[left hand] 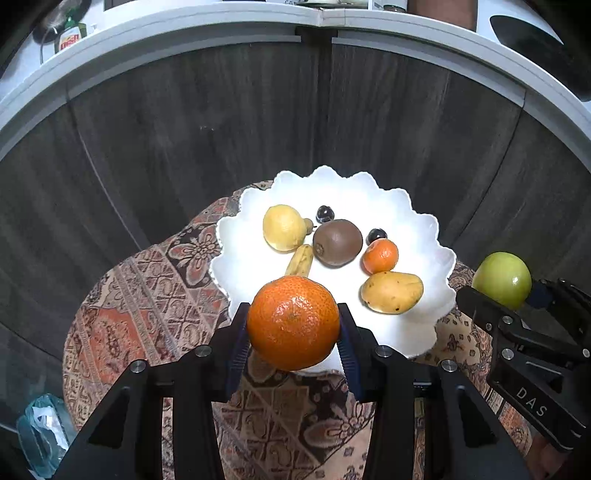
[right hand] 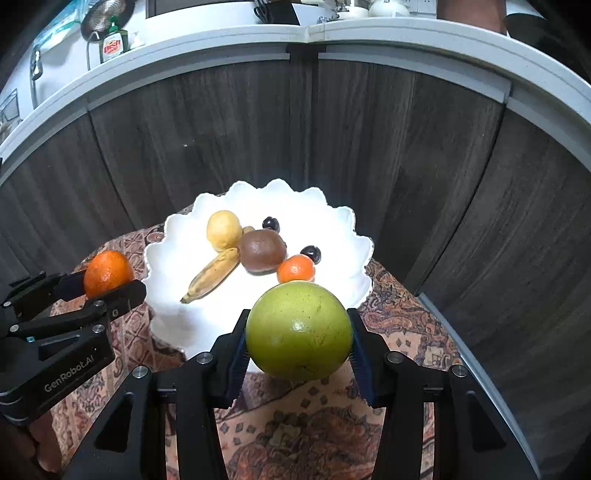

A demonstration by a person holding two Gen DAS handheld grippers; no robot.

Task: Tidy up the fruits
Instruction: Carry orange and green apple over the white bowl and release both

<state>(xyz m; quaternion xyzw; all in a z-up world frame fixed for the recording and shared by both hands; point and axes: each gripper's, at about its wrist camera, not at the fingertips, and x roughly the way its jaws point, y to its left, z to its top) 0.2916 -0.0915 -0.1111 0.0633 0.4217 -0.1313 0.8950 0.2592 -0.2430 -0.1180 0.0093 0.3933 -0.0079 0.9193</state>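
My left gripper (left hand: 293, 325) is shut on a large orange (left hand: 293, 322), held in the air over the near rim of a white scalloped plate (left hand: 417, 236). My right gripper (right hand: 299, 332) is shut on a green apple (right hand: 299, 328), also above the plate's (right hand: 166, 251) near edge. On the plate lie a lemon (left hand: 283, 228), a kiwi (left hand: 337, 242), a small mandarin (left hand: 380, 255), a small banana (left hand: 300, 260), a yellow pear-like fruit (left hand: 392, 291) and two dark plums (left hand: 325, 214). The apple hides that yellow fruit in the right wrist view.
The plate rests on a small round table under a patterned cloth (left hand: 147, 295). Dark wooden cabinet doors (left hand: 184, 129) stand close behind, topped by a white counter (left hand: 184, 29) with a dish-soap bottle (right hand: 114, 44). A plastic bag (left hand: 42, 435) lies low at left.
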